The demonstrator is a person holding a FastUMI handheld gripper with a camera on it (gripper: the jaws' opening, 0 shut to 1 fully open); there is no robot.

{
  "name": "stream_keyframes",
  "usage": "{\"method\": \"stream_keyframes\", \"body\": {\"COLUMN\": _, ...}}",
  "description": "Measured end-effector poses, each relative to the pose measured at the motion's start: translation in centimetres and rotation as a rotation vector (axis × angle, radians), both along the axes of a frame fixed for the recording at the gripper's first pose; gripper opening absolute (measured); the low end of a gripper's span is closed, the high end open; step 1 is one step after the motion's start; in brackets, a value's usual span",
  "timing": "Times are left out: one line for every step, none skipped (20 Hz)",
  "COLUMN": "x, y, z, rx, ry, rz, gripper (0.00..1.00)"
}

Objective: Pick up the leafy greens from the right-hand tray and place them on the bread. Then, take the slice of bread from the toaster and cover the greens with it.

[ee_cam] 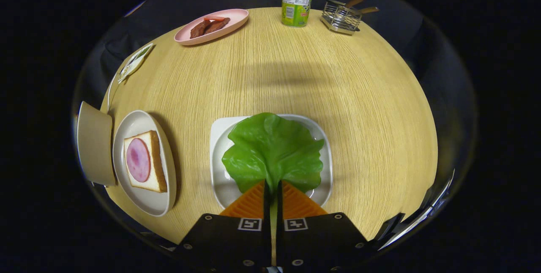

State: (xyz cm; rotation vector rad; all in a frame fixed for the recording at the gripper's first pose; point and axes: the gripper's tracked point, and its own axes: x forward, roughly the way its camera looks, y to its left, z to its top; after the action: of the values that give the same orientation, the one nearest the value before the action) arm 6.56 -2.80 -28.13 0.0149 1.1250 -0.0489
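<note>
A broad green leaf (272, 150) spreads just ahead of my fingers, over a white square tray (219, 167). My gripper (273, 190) is shut on the leaf's pale stem, which runs back between the two fingers. Whether the leaf rests on the tray or hangs above it I cannot tell. To the left, a slice of bread (154, 161) topped with a round pink ham slice (138, 159) lies on an oval white plate (139, 205). Left of that plate stands a beige box-like object (95, 142), possibly the toaster.
At the table's far side are a pink plate (236, 19) with dark meat strips, a green-labelled can (296, 0) and a wire rack (341, 17) with wooden-handled utensils. A small packet (134, 62) lies near the left edge. Bare wood lies between the tray and those things.
</note>
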Motion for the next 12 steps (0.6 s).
{"method": "stream_keyframes", "body": {"x": 0.2, "y": -0.2, "z": 0.4, "rx": -0.011, "ry": -0.014, "rz": 0.004, "gripper": 0.04}}
{"method": "stream_keyframes", "body": {"x": 0.2, "y": -0.3, "z": 0.9, "rx": -0.028, "ry": -0.027, "rz": 0.013, "gripper": 0.04}}
{"method": "stream_keyframes", "body": {"x": 0.4, "y": -0.4, "z": 1.6, "rx": -0.038, "ry": -0.041, "rz": 0.017, "gripper": 0.04}}
{"method": "stream_keyframes", "body": {"x": 0.6, "y": -0.3, "z": 2.3, "rx": -0.036, "ry": -0.055, "rz": 0.018, "gripper": 0.04}}
{"method": "stream_keyframes", "body": {"x": 0.7, "y": -0.2, "z": 3.0, "rx": -0.034, "ry": -0.068, "rz": 0.019, "gripper": 0.04}}
{"method": "stream_keyframes", "body": {"x": 0.8, "y": -0.1, "z": 3.7, "rx": -0.032, "ry": -0.081, "rz": 0.022, "gripper": 0.04}}
{"method": "stream_keyframes", "body": {"x": 0.9, "y": 0.1, "z": 4.4, "rx": -0.033, "ry": -0.094, "rz": 0.025, "gripper": 0.04}}
{"method": "stream_keyframes", "body": {"x": 1.0, "y": 0.4, "z": 5.1, "rx": -0.033, "ry": -0.108, "rz": 0.033, "gripper": 0.04}}
{"method": "stream_keyframes", "body": {"x": 1.0, "y": 0.8, "z": 5.8, "rx": -0.034, "ry": -0.120, "rz": 0.039, "gripper": 0.04}}
{"method": "stream_keyframes", "body": {"x": 1.0, "y": 1.2, "z": 6.4, "rx": -0.033, "ry": -0.130, "rz": 0.049, "gripper": 0.04}}
{"method": "stream_keyframes", "body": {"x": 0.9, "y": 1.8, "z": 7.1, "rx": -0.028, "ry": -0.142, "rz": 0.059, "gripper": 0.04}}
{"method": "stream_keyframes", "body": {"x": 0.8, "y": 2.5, "z": 7.6, "rx": -0.025, "ry": -0.152, "rz": 0.071, "gripper": 0.04}}
